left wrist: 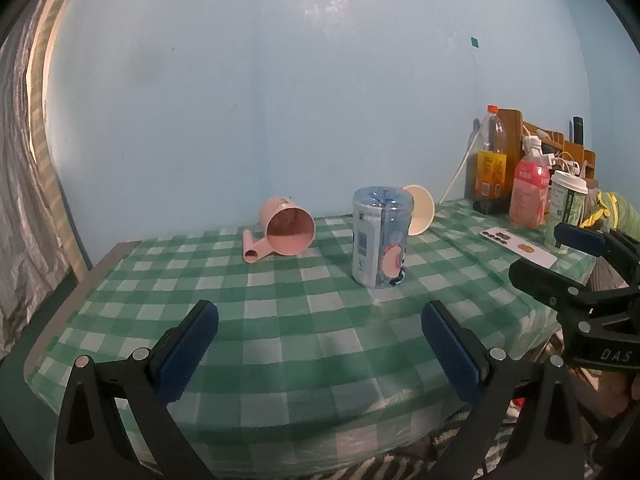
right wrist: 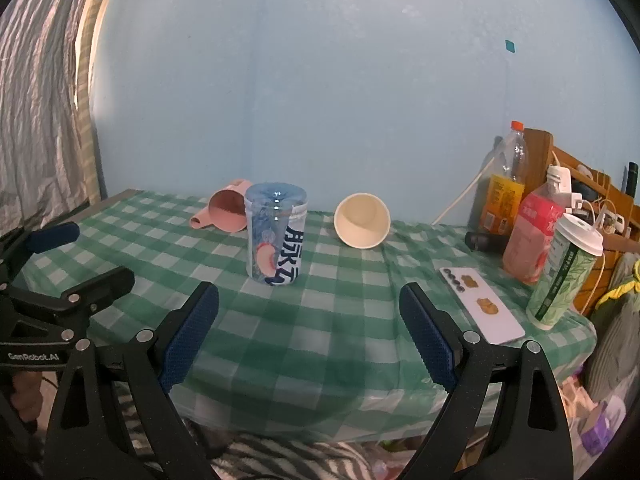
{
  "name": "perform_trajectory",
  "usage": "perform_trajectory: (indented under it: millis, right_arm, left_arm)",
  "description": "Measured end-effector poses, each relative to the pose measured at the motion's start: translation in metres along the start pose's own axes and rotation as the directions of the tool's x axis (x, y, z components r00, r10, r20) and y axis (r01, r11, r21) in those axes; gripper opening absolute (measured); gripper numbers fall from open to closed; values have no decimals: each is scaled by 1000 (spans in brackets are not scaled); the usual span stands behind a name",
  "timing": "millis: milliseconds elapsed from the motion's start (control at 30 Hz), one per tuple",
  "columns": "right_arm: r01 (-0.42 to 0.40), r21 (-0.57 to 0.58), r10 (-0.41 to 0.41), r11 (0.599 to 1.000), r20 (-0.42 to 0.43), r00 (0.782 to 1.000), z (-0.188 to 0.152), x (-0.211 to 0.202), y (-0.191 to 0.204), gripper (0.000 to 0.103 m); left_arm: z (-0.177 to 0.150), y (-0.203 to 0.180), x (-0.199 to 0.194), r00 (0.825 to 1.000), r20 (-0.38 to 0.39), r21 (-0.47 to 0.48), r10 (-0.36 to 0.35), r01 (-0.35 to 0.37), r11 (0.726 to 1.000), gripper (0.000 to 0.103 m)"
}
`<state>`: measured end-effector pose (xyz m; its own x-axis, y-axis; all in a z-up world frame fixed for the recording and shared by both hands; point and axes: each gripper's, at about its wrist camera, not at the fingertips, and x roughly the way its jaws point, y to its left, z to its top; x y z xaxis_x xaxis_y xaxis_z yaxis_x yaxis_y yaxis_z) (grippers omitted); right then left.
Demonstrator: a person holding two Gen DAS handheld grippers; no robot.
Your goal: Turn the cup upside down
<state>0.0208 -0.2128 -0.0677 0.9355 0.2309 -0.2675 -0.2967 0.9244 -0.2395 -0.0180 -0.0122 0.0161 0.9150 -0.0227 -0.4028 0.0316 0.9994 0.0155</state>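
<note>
A clear blue plastic cup with a printed label [left wrist: 382,238] [right wrist: 276,234] stands upside down mid-table. A pink handled cup [left wrist: 286,226] [right wrist: 226,210] lies on its side at the back left, mouth toward me. A cream paper cup [left wrist: 420,210] [right wrist: 362,220] lies on its side at the back. My left gripper [left wrist: 320,344] is open and empty above the table's near edge. My right gripper [right wrist: 310,332] is open and empty, also near the front edge; it shows in the left wrist view [left wrist: 560,256] at the right.
A green checked cloth [right wrist: 340,320] covers the table. At the right stand an orange-capped bottle [right wrist: 502,188], a pink drink bottle [right wrist: 532,236] and a lidded takeaway cup [right wrist: 564,272]. A white phone [right wrist: 482,306] lies flat. A wooden rack with cables [right wrist: 580,192] is behind. A blue wall is at the back.
</note>
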Motion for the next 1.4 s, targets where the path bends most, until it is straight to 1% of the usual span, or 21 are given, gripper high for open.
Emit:
perform_trajectory:
  millis: [267, 1000, 1400]
  right_arm:
    - [0, 4, 0, 1000, -11, 1000, -1, 2, 0, 90]
    - [-3, 5, 3, 1000, -18, 1000, -1, 4, 1, 90]
    - [-2, 3, 3, 1000, -20, 1000, -2, 5, 1, 90]
  left_arm:
    - [-2, -4, 3, 999, -32, 18, 10, -9, 1000, 103]
    - [-1, -4, 2, 999, -27, 38, 21, -20, 999, 103]
    - [-1, -3, 3, 999, -34, 45, 10, -8, 999, 103]
